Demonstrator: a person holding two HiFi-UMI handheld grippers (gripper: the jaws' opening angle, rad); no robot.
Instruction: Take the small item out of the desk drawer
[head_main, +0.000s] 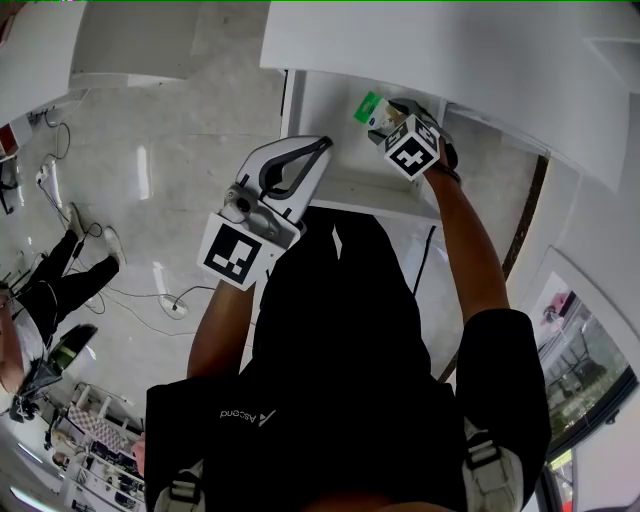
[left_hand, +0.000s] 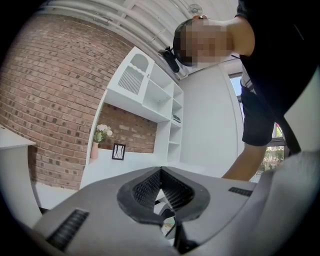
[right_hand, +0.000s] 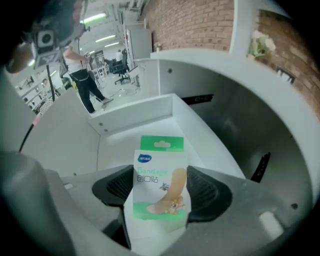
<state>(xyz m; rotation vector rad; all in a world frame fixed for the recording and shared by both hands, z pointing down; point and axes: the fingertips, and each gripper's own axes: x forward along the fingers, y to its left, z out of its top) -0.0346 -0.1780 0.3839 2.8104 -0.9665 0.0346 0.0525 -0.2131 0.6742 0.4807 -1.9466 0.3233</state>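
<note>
Step in hand: we judge the lift-out has begun. The bandage packet is gripped and sits above the open drawer, in the lower middle of the right gripper view.
Right gripper: clamped on the packet's lower half, with a pad pressing on each side.
Left gripper: jaws closed together on nothing, left of centre in the head view, apart from the drawer.
Packet's place: upper middle of the head view, just under the counter edge.
Next move: we would draw the packet back, clear of the drawer walls and counter lip. The grip needs to be firm, since thin card could slip.
</note>
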